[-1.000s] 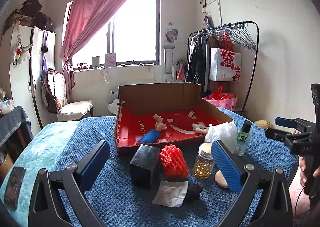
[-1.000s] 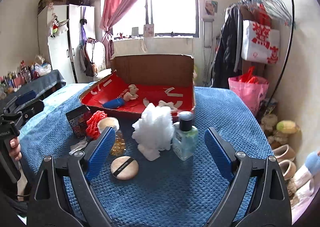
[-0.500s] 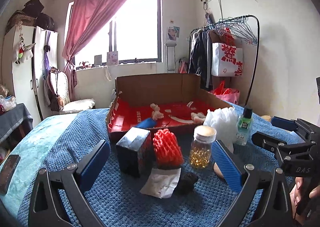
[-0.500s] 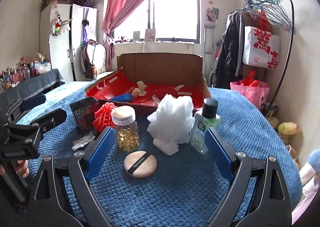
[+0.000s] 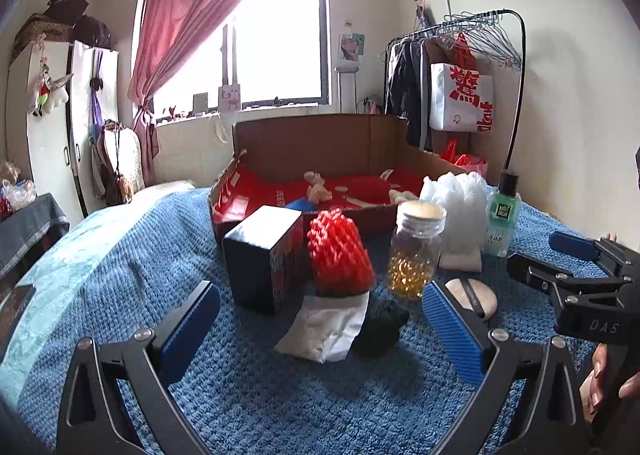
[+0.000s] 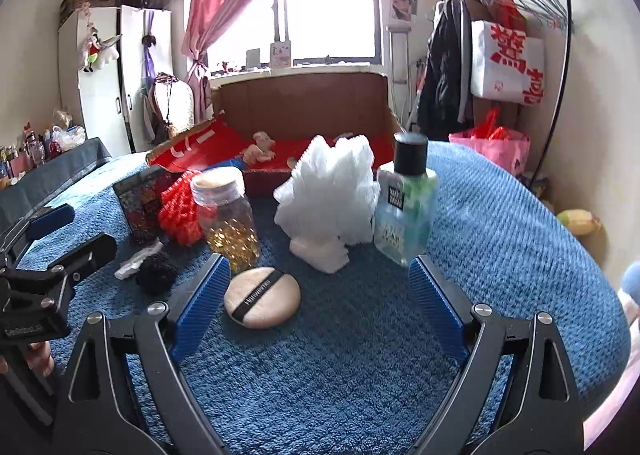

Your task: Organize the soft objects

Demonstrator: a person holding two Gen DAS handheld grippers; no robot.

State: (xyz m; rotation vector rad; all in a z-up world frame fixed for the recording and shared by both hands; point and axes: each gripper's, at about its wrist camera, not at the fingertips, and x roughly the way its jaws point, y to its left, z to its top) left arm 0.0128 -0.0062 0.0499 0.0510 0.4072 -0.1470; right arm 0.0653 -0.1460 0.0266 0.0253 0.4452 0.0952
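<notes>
Soft items lie on the blue blanket: a red foam net (image 5: 339,253) (image 6: 181,211), a white bath pouf (image 5: 459,201) (image 6: 332,195), a beige powder puff (image 6: 262,297) (image 5: 472,297), a white tissue packet (image 5: 326,329) and a dark fuzzy lump (image 5: 382,325) (image 6: 157,275). My left gripper (image 5: 320,331) is open and empty, low over the tissue packet. My right gripper (image 6: 320,301) is open and empty, with the powder puff just inside its left finger. An open cardboard box (image 5: 320,151) with a red lining holds small soft toys.
A dark box (image 5: 264,255), a glass jar of yellow beads (image 5: 414,251) (image 6: 228,215) and a green-blue bottle (image 6: 404,207) (image 5: 502,223) stand among the soft items. A clothes rack (image 5: 480,75) stands at the right wall and a wardrobe (image 5: 52,127) at the left.
Both grippers have moved down and forward toward the items, which now look larger. Both stay open and empty.
</notes>
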